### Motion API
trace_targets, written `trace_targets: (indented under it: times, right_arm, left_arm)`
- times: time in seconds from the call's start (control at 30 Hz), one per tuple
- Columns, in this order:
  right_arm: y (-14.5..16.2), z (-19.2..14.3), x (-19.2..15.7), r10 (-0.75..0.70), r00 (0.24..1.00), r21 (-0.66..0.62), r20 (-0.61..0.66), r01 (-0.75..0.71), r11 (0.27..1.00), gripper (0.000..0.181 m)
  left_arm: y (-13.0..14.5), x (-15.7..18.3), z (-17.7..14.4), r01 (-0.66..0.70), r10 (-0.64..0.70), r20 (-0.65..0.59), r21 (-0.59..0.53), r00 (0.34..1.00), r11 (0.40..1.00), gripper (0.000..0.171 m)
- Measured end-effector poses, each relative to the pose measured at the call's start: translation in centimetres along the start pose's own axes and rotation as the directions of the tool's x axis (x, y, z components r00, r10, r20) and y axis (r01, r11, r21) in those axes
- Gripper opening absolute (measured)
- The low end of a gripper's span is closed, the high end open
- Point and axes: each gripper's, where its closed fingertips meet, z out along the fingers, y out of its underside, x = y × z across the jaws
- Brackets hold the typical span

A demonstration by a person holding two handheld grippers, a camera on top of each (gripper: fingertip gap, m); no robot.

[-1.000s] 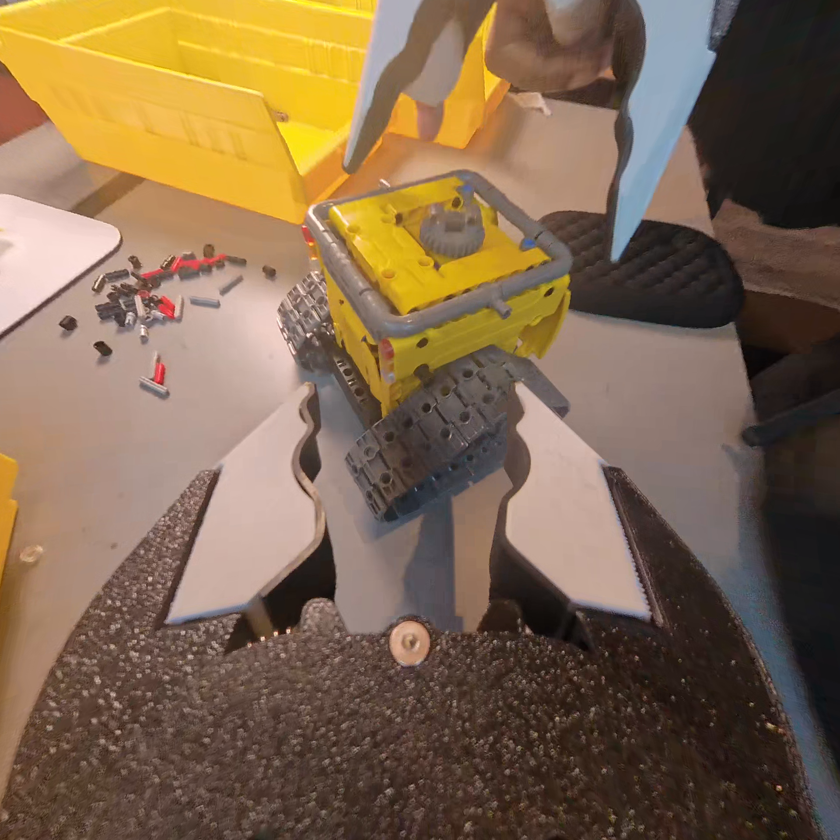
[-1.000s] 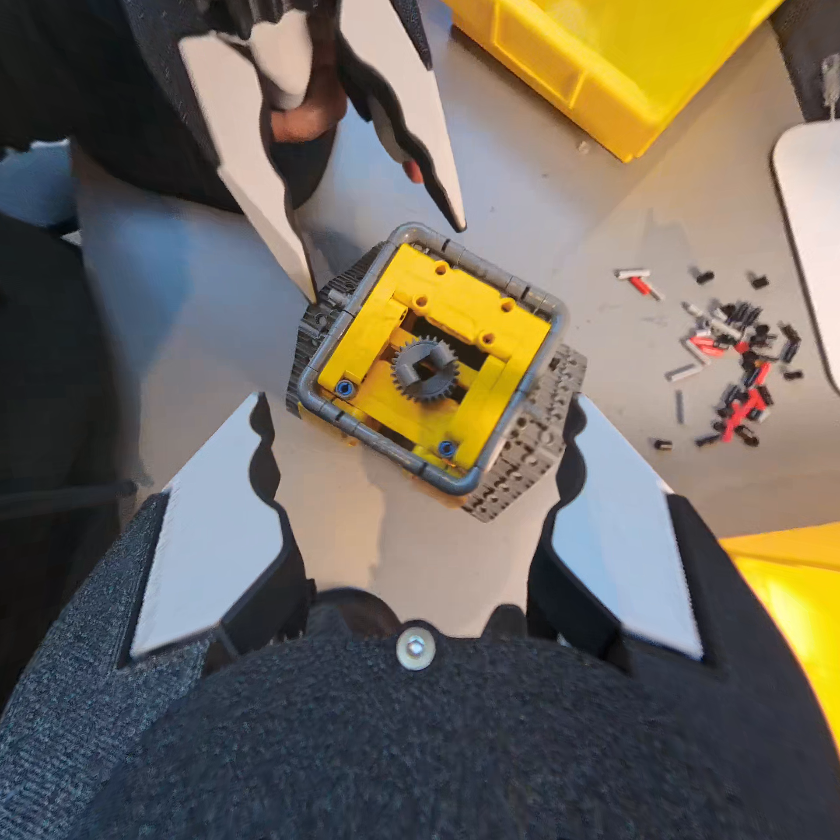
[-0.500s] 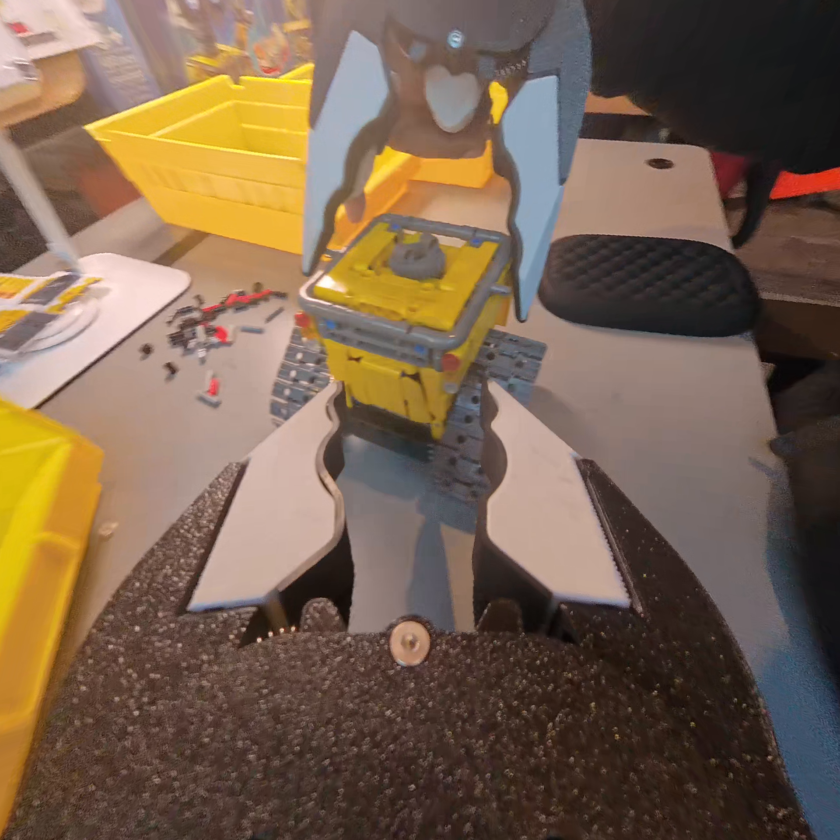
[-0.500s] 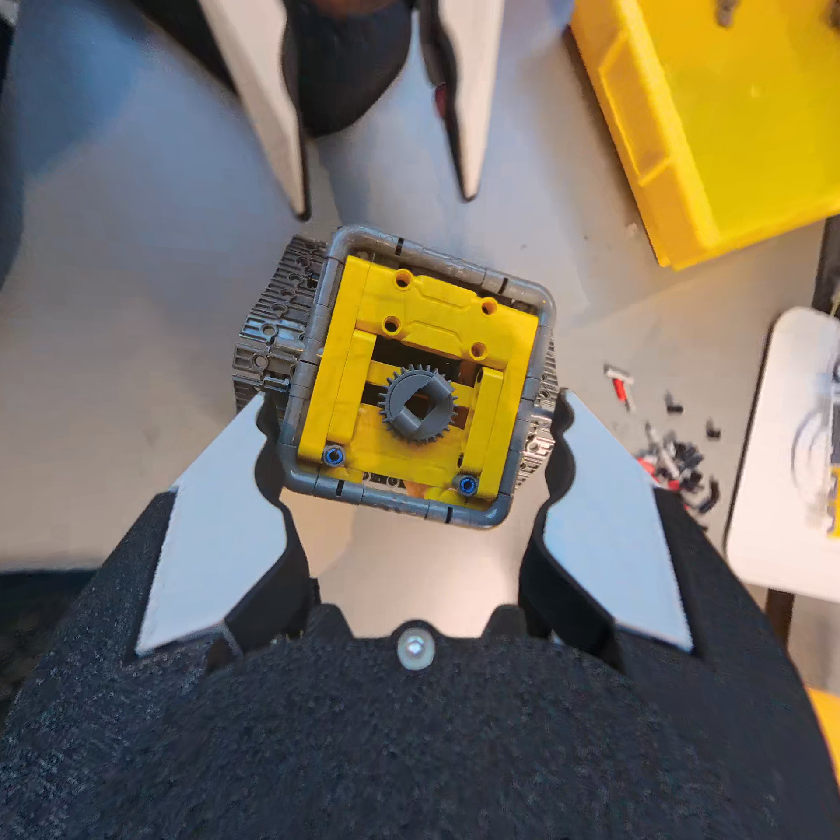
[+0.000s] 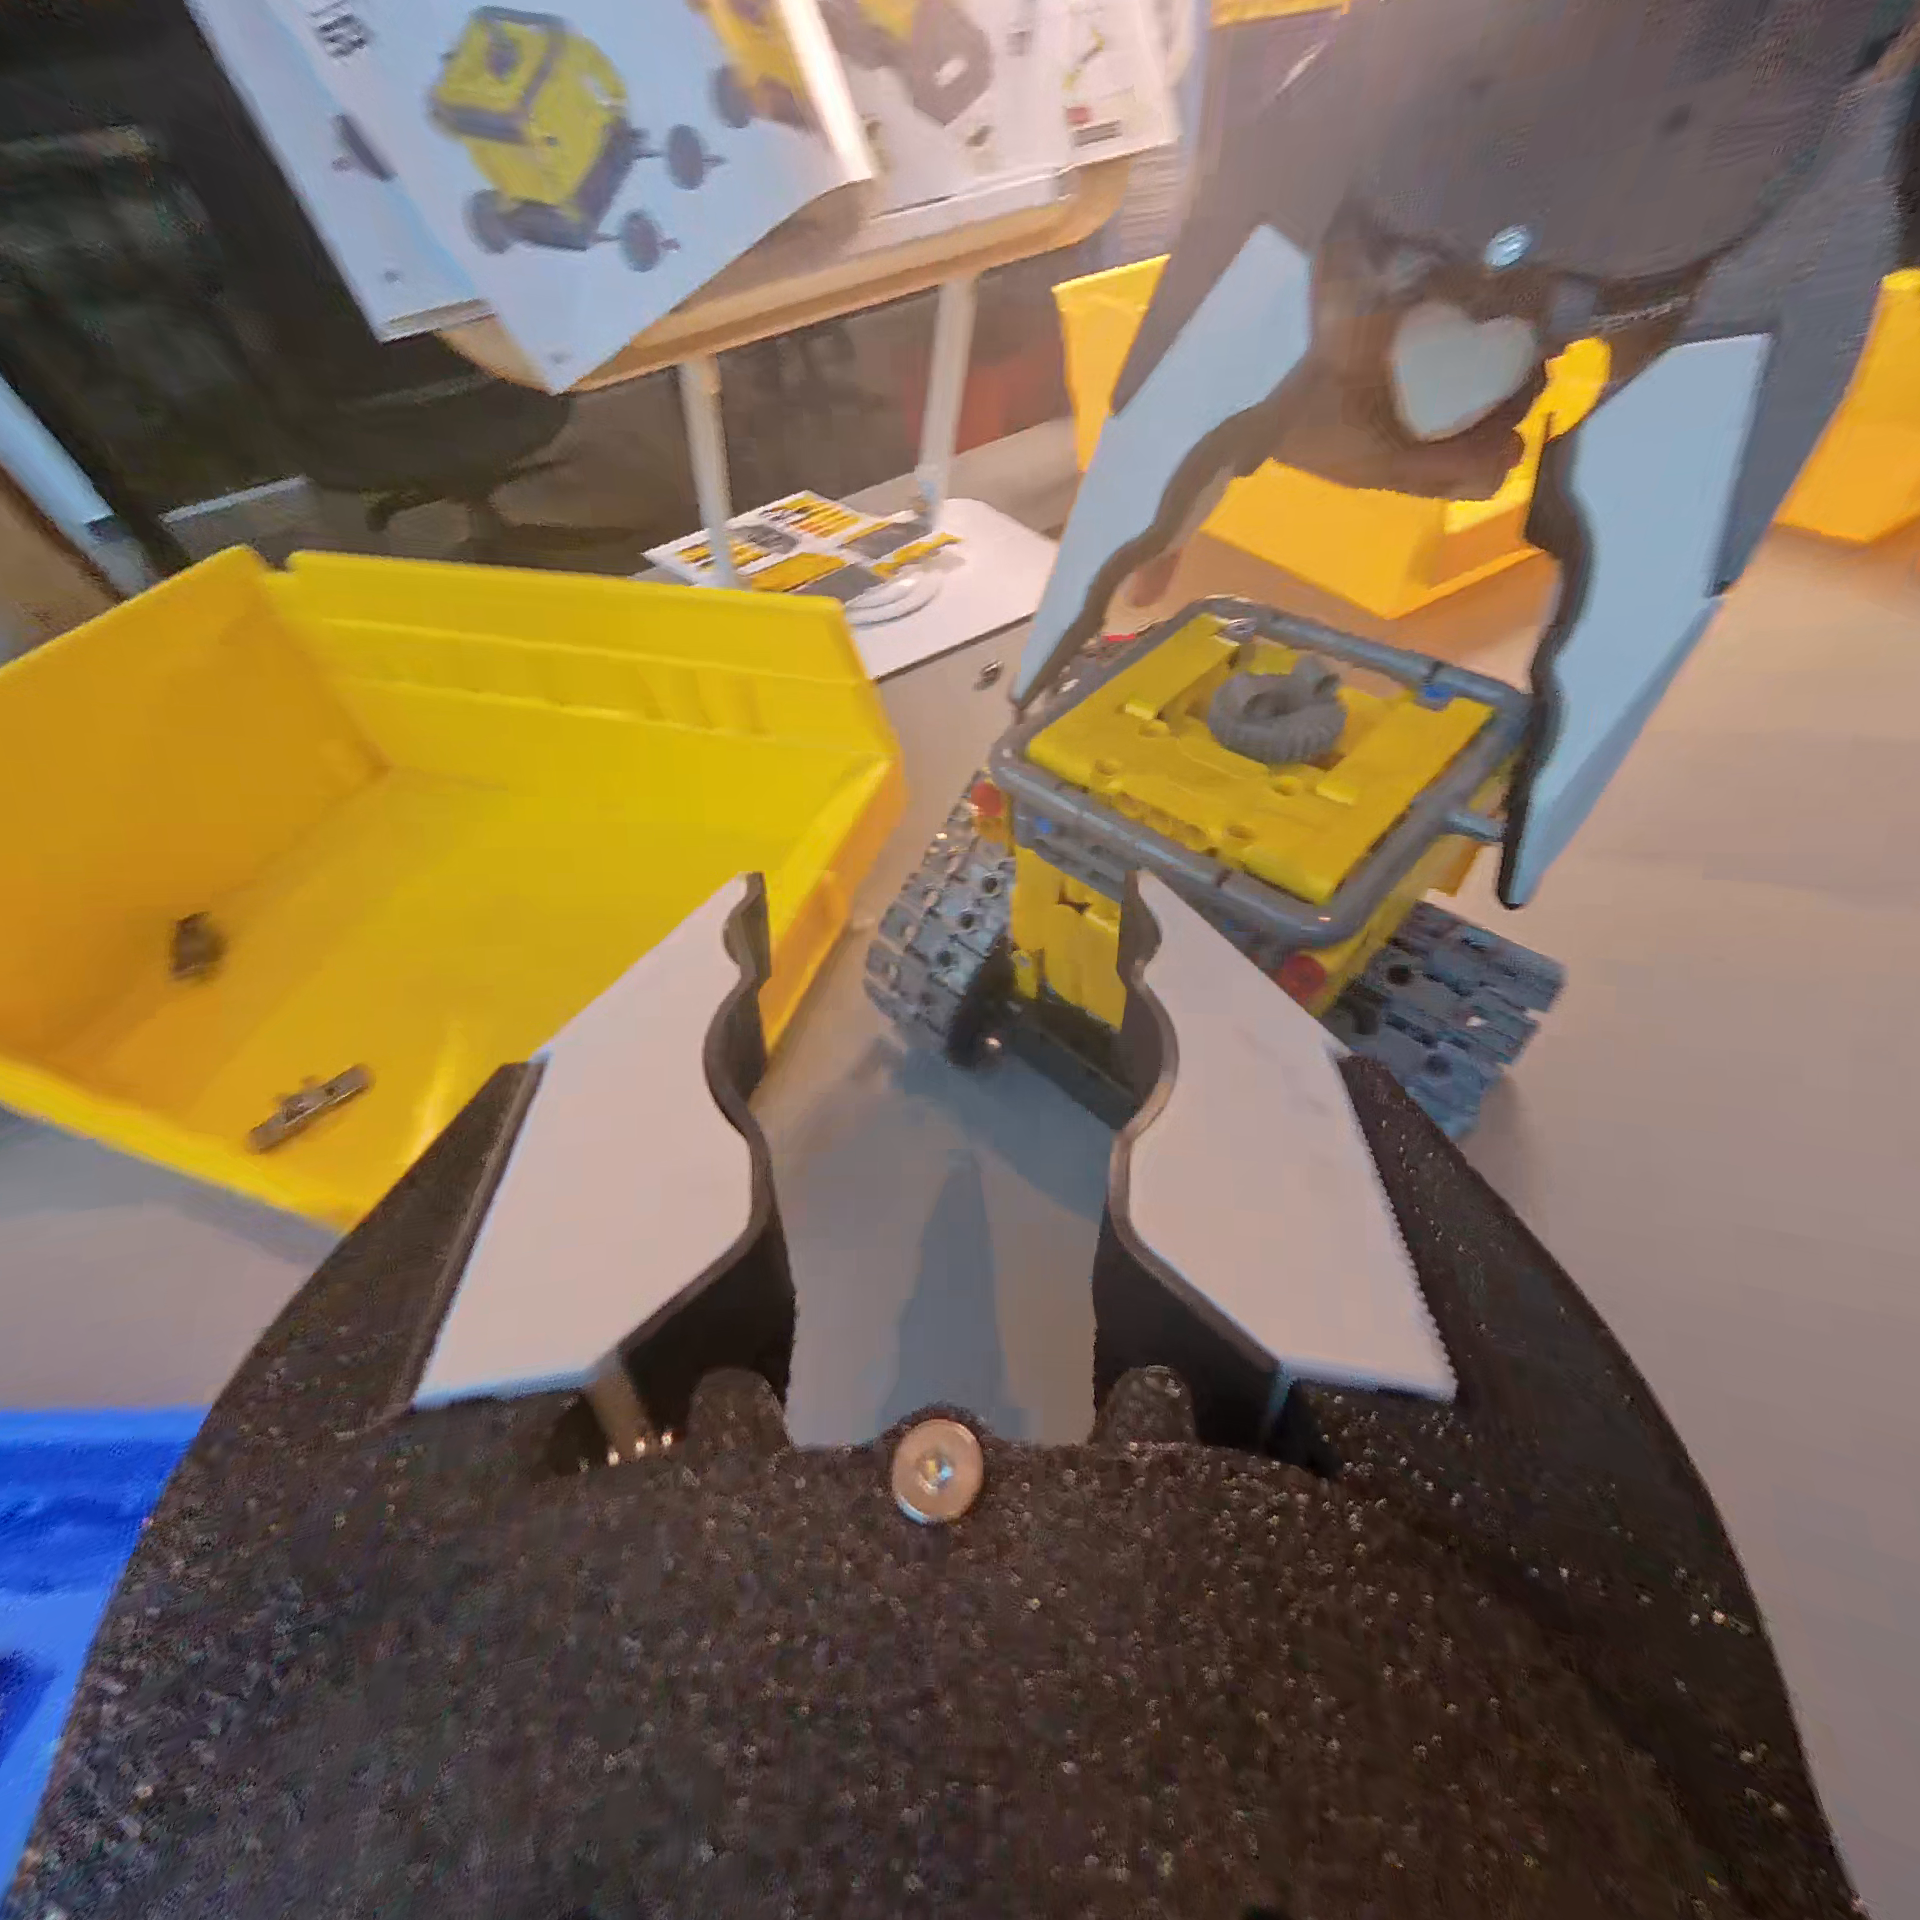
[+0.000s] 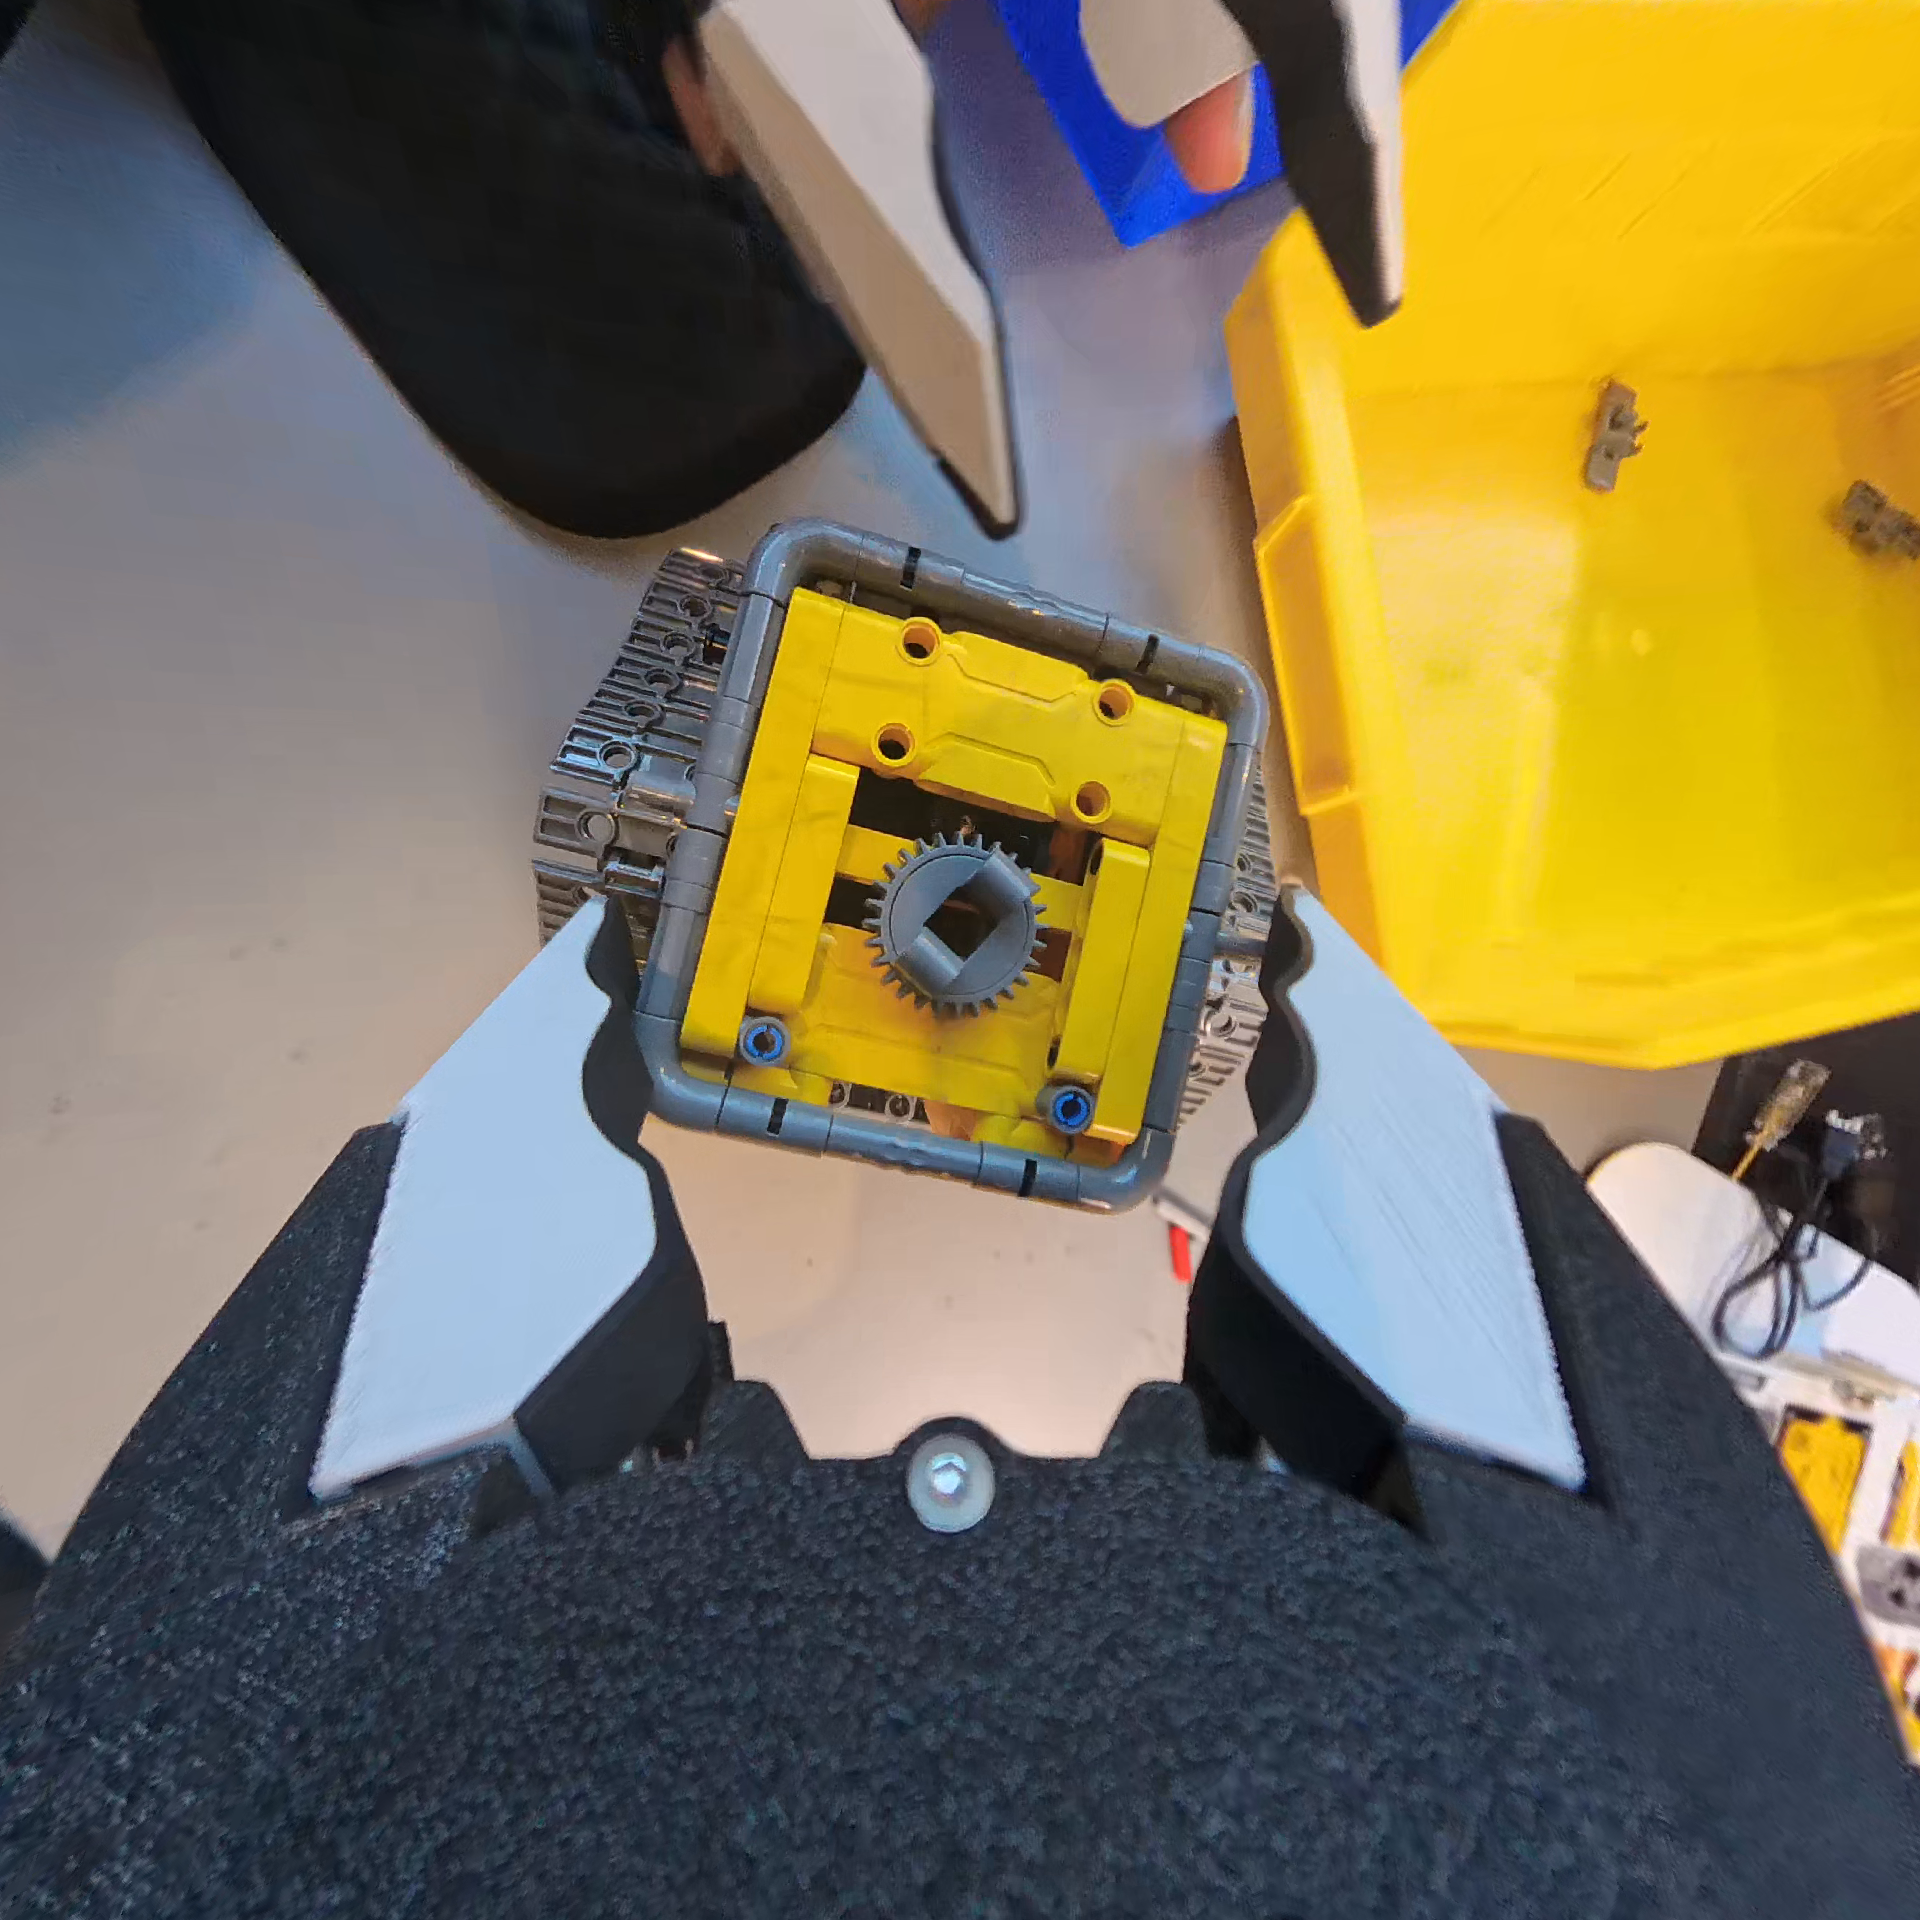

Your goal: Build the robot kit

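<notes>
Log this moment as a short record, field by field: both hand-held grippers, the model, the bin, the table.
right hand-held gripper: open, fingers either side of the tracked model's grey frame; contact unclear
left hand-held gripper: open, holding nothing, pointed at the model's lower body
tracked model: yellow body, grey top frame, grey tracks, upright on the table
gear: grey, on the model's top
yellow bin: beside the model, with a couple of small grey parts inside
table: grey surface
</notes>
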Motion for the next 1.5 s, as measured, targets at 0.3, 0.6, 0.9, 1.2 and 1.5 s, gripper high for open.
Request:
trace_targets:
  times: [0.3, 0.6, 0.9, 1.2, 1.5]
  right_arm:
    - [-1.1, 0.4, -1.8, -0.065, 0.997, -0.019, 0.05, 0.066, 0.998, 0.119]
    - [0.5, -1.7, -6.4, -0.011, 1.0, 0.001, -0.005, 0.011, 1.0, 0.119]
    - [1.5, -3.5, -8.9, 0.113, 0.992, 0.184, -0.053, -0.101, 0.978, 0.119]
    - [1.5, -3.9, -8.9, 0.17, 0.982, 0.275, -0.079, -0.143, 0.951, 0.119]
    - [1.6, -4.0, -9.0, 0.178, 0.981, 0.269, -0.082, -0.15, 0.951, 0.119]
  left_arm:
    - [3.8, -4.9, 1.2, -0.265, 0.326, 0.018, -0.539, 0.945, 0.8, 0.063]
    - [9.3, -7.3, 4.1, -0.441, 0.426, -0.249, -0.781, 0.87, 0.443, 0.026]
    - [4.5, -11.0, 0.5, -0.338, 0.264, -0.228, -0.783, 0.937, 0.522, 0.028]
    - [8.8, -11.3, 0.2, -0.402, 0.298, -0.302, -0.834, 0.906, 0.378, 0.026]
    - [3.9, -10.7, -0.7, -0.445, 0.308, -0.327, -0.74, 0.894, 0.505, 0.023]
